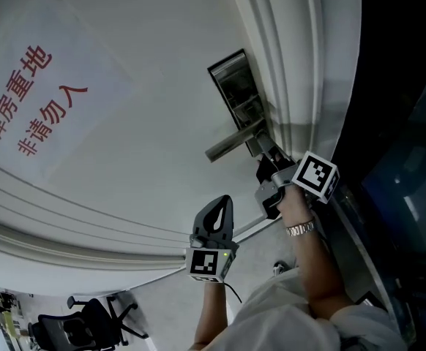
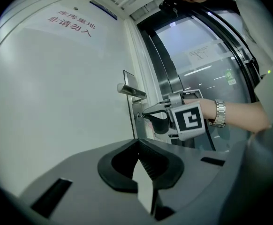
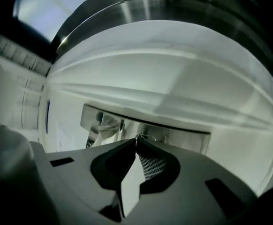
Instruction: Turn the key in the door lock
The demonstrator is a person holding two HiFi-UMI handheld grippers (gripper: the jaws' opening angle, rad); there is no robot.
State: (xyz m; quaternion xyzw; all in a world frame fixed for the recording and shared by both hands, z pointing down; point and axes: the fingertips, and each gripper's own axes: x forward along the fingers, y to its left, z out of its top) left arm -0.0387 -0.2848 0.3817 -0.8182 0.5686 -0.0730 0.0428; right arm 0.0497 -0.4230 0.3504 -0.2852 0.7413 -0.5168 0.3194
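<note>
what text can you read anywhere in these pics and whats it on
"库房重地": red, upper line on the white door
"非请勿入": red, the line beneath it, same door
paper notice on the glass: too small to read
green sign behind the glass: too small to read

The right gripper (image 1: 270,168) is held forward at the end of a stretched right forearm (image 1: 319,269), with the right hand (image 1: 290,196) wrapped round its body. Its jaws are pressed together, and their tips pinch the key (image 3: 146,137), of which only a thin metal loop shows. The left gripper (image 1: 224,202) sits nearer the body, apart from the right one and pointing roughly level. Its jaws are closed tip to tip with nothing between them. The left forearm (image 1: 207,320) rises straight behind it.
</note>
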